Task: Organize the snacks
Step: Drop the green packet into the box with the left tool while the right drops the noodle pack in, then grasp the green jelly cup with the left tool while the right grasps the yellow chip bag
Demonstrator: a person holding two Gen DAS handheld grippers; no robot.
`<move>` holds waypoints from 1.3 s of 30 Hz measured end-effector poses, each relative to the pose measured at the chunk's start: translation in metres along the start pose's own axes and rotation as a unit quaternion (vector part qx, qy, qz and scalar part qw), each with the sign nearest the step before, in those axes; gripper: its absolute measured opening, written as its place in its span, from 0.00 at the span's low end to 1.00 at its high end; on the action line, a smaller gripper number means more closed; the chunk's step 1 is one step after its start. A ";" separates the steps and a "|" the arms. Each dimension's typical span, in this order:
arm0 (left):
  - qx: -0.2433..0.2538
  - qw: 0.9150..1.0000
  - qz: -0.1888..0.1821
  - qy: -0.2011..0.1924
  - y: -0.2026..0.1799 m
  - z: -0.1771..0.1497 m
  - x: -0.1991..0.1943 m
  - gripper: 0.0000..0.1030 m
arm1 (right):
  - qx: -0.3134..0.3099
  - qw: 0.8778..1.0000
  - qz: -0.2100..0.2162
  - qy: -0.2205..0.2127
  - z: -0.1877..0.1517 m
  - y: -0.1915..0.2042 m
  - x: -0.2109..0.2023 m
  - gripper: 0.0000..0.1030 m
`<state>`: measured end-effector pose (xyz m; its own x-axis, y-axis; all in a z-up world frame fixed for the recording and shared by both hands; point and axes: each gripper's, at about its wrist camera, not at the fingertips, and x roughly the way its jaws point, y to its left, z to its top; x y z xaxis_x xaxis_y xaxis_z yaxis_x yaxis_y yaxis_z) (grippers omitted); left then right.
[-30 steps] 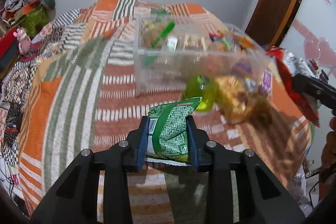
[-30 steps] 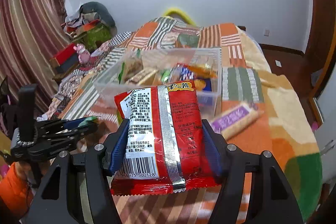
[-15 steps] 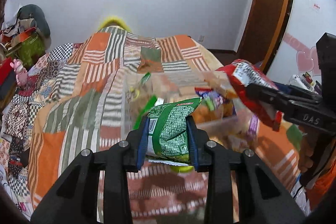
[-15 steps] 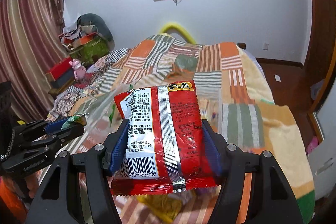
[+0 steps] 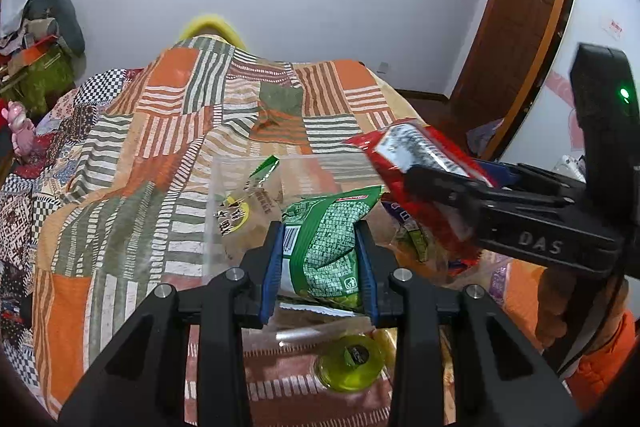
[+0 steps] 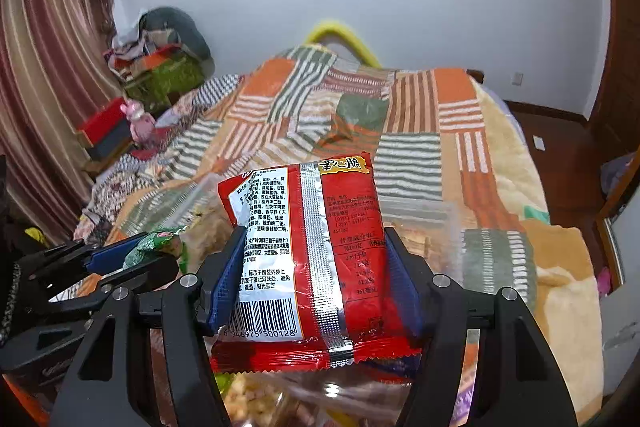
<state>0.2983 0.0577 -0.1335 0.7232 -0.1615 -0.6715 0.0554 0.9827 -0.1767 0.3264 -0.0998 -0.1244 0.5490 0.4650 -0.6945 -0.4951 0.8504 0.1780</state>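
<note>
My left gripper [image 5: 320,239] is shut on a green snack packet [image 5: 326,247], held upright over the clear plastic bin [image 5: 240,167] of snacks on the bed. My right gripper [image 6: 316,251] is shut on a red snack packet [image 6: 308,251] with a silver seam and barcode facing the camera. In the left wrist view the right gripper [image 5: 436,171] comes in from the right with the red packet [image 5: 408,151] above the bin's right side. In the right wrist view the left gripper [image 6: 160,247] with the green packet [image 6: 154,243] sits low at the left.
A patchwork orange and green quilt [image 5: 160,147] covers the bed. A round green-yellow item [image 5: 352,359] lies just in front of the bin. Clutter and a pink toy [image 6: 138,119] sit at the bed's left; a wooden door [image 5: 520,7] stands at the right.
Both grippers have moved forward over the bin with their packets; the bin has slid from mid-frame to under the fingers. The right gripper has come closer to the left one.
</note>
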 end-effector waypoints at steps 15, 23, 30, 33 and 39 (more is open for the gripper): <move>-0.016 1.000 0.010 0.011 0.007 -0.005 0.005 0.57 | -0.002 1.000 -0.002 0.014 0.002 -0.010 0.001 0.62; -0.012 1.000 0.016 -0.016 0.000 -0.005 -0.031 0.60 | -0.016 1.000 -0.007 -0.016 -0.009 -0.011 -0.037 0.66; 0.016 0.999 0.025 -0.018 -0.012 -0.022 -0.057 0.64 | -0.005 1.000 -0.019 -0.019 -0.034 -0.020 -0.061 0.68; 0.020 1.000 0.023 -0.009 -0.014 -0.033 -0.060 0.65 | 0.004 1.000 -0.023 -0.010 -0.051 -0.024 -0.064 0.71; 0.026 0.999 0.018 0.022 -0.019 -0.055 -0.052 0.66 | 0.031 0.999 -0.014 0.024 -0.085 -0.029 -0.058 0.71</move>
<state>0.2221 0.0428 -0.1351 0.6952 -0.1286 -0.7072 0.0669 0.9912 -0.1144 0.2515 -0.1728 -0.1488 0.5289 0.4290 -0.7323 -0.4358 0.8777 0.1995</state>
